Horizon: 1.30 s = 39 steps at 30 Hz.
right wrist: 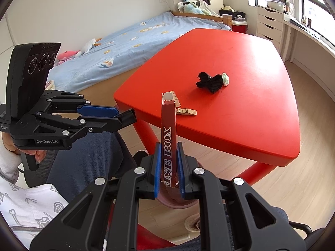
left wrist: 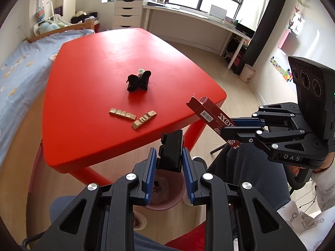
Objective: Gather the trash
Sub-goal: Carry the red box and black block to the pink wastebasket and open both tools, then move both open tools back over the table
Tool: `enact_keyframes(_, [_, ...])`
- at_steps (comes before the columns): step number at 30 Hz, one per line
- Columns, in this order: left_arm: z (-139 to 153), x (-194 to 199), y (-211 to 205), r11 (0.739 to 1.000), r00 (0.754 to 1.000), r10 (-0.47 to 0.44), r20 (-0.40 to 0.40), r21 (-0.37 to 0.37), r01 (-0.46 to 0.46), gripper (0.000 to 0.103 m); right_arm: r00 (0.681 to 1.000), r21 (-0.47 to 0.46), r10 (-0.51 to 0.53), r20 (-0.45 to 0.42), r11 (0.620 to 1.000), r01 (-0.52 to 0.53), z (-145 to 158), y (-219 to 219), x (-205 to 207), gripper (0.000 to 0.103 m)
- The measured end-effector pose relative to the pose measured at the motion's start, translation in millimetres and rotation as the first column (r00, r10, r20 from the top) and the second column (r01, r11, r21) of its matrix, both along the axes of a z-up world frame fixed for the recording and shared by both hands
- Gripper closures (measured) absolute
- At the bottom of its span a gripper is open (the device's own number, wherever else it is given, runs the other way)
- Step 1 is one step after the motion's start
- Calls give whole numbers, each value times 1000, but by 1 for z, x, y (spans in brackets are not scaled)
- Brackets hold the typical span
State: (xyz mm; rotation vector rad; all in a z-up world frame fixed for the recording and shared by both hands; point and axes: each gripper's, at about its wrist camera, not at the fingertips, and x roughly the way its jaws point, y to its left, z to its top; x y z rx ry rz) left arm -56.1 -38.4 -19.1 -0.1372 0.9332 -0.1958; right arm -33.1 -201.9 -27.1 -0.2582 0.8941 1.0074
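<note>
The table (left wrist: 100,67) is smooth, faintly glossy red plastic; the red box (right wrist: 168,129) is glossy card; the black clump (left wrist: 138,82) is matt cloth.

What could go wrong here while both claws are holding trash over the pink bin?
1. The left claw grips the black box by its lower end only, so it may tip and miss the pink bin.
2. The long red carton in the right claw sticks far out and could catch the bin rim or the red table.
</note>
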Motion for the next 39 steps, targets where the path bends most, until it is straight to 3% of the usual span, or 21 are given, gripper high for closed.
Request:
enact_keyframes(1, [0,0,0,1000,1000,-4,-2,-3,4,71,1000,-2,1,-1,1000,-1,0,0,1,75])
enact_keyframes(2, [-1,1,0,1000,1000,0,-5,-2,0,64,1000,-4,-3,2,1000,3,-1,-1,1,43])
enact_keyframes(3, [0,1,1,1000,1000,12,2,0,-12,40,1000,3,-13,6,1000,13,-1,-2,2,29])
enact_keyframes(4, [0,0,3,1000,999,31,13,5,-31,16,1000,21,-24,12,999,24,0,-4,3,19])
enact_keyframes(7, [0,1,10,997,997,79,22,22,-80,8,999,10,-50,12,999,50,0,-5,6,7])
enact_keyframes(13, [-4,3,19,993,993,118,-3,19,-118,8,998,-12,-70,-2,997,70,-4,-4,10,4])
enact_keyframes(39, [-6,6,25,991,991,131,-13,-3,-131,8,986,-31,-160,-39,987,159,-7,-15,23,3])
